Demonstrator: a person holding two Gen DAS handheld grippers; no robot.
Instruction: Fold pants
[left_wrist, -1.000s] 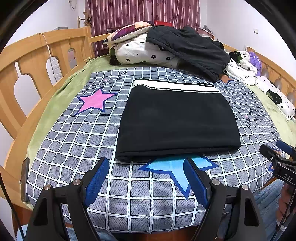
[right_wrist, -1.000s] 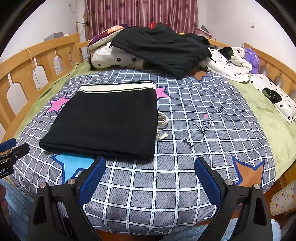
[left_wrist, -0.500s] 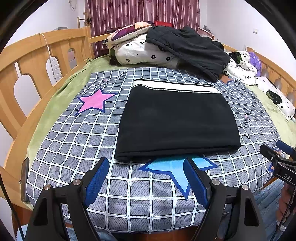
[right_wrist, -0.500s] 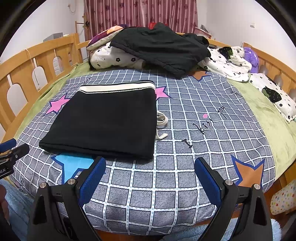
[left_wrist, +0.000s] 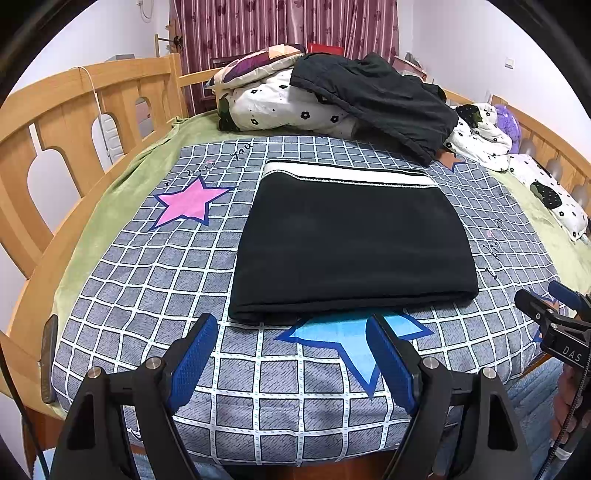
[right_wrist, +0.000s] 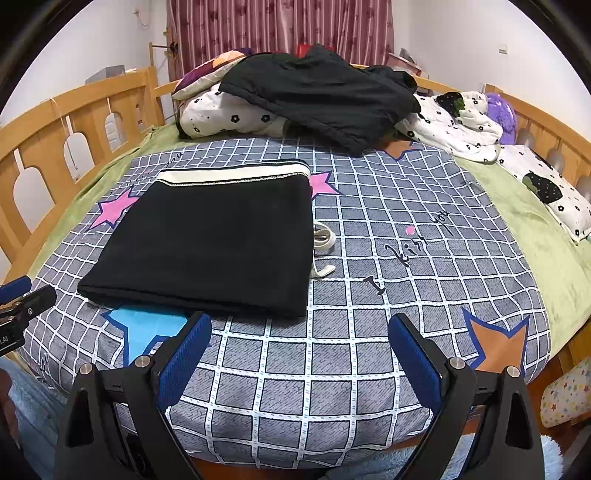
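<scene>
The pants (left_wrist: 351, 243) lie folded into a neat rectangle on the bed (left_wrist: 147, 280), apparently done, with both claws, left (left_wrist: 291, 363) and right (right_wrist: 301, 360), spread empty just short of them.

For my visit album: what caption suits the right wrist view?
Folded black pants lie on a checked bedspread; the open right gripper hovers at the bed's near edge.

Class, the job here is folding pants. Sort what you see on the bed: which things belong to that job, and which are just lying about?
Part of the job:
- folded black pants
- drawstring poking out beside them
- left gripper, open
- right gripper, open

Just lying about:
- dark jacket on the bedding pile
- flower-print quilt
- purple plush
- checked sheet
</scene>
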